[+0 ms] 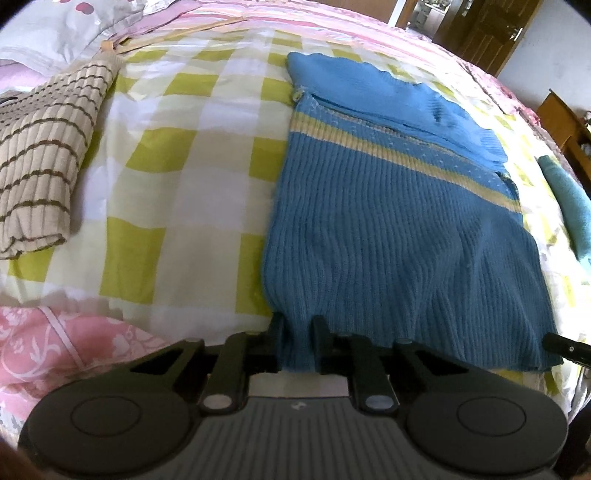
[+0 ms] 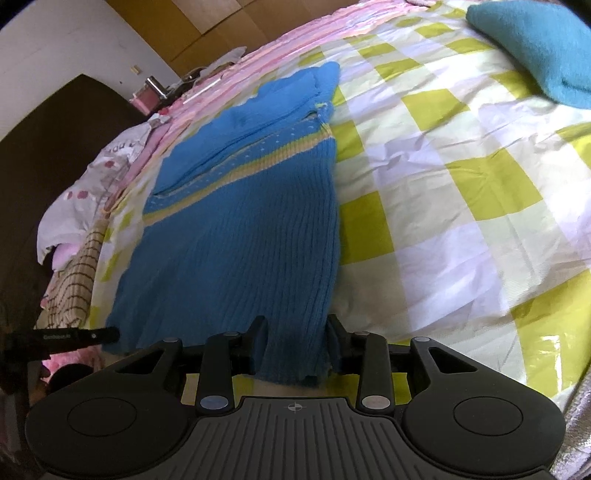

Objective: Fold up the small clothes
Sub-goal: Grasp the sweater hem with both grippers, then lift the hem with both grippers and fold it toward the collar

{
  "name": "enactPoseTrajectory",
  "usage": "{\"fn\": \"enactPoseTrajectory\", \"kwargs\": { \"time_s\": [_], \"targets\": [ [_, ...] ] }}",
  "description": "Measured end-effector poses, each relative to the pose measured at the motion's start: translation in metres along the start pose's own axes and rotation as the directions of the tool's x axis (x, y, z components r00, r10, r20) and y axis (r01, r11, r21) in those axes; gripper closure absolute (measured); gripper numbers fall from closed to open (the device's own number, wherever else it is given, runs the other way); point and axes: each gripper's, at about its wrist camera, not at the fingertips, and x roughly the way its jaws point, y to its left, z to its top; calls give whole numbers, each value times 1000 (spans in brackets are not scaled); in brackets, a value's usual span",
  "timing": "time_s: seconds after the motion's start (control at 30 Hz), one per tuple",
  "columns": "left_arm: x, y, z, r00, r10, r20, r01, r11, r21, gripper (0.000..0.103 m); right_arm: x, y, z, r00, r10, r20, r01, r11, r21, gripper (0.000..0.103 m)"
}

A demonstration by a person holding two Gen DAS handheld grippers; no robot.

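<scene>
so both grippers pinch the hem of the blue sweater (image 1: pixel 388 229), left gripper (image 1: pixel 298 328) at one corner and right gripper (image 2: pixel 297 332) at the other, probably so it folds evenly up the checked bedspread (image 1: pixel 177 155).

Beyond the jaws spreads a bed under a green-and-white checked cotton sheet (image 1: pixel 177 155) edged by a pink striped quilt (image 2: pixel 236 77). Farther off stand a dark brown wooden door (image 1: pixel 491 29) and a white plastered wall (image 2: pixel 62 40), in soft daylight.
</scene>
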Motion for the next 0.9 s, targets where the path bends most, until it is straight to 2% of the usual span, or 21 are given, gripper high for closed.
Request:
{"fn": "enactPoseTrajectory", "kwargs": {
  "time_s": [0.17, 0.3, 0.37, 0.43, 0.57, 0.67, 0.73, 0.9],
  "targets": [
    [4, 1, 4, 1000, -2, -3, 2, 1000, -11, 76, 2, 0, 3, 1000, 13, -1, -13, 1000, 6, 69],
    [6, -1, 6, 1000, 0, -7, 0, 1000, 3, 76, 4, 1, 2, 1000, 13, -2, -13, 1000, -1, 69],
    [5, -1, 6, 1000, -7, 2, 7, 1000, 14, 83, 4, 1, 3, 1000, 12, -5, -12, 1000, 0, 74],
    [4, -1, 5, 1000, -30, 8, 30, 999, 13, 85, 5, 1, 4, 1000, 24, -18, -24, 1000, 8, 90],
    [-2, 4, 8, 993, -111, 39, 111, 994, -16, 87, 7, -5, 6, 995, 96, -27, -94, 992, 86, 94],
    [-4, 14, 14, 977, -199, 80, 206, 975, -84, 87, 4, -8, 14, 985, 170, 12, -170, 974, 150, 95],
    [-5, 19, 21, 959, -258, 119, 272, 954, -127, 87, 1, -8, 23, 977, 209, 49, -214, 959, 186, 95],
    [-8, 23, 43, 896, -379, 233, 423, 888, -181, 87, -1, 1, 54, 945, 294, 145, -321, 920, 223, 95]
  ]
}}
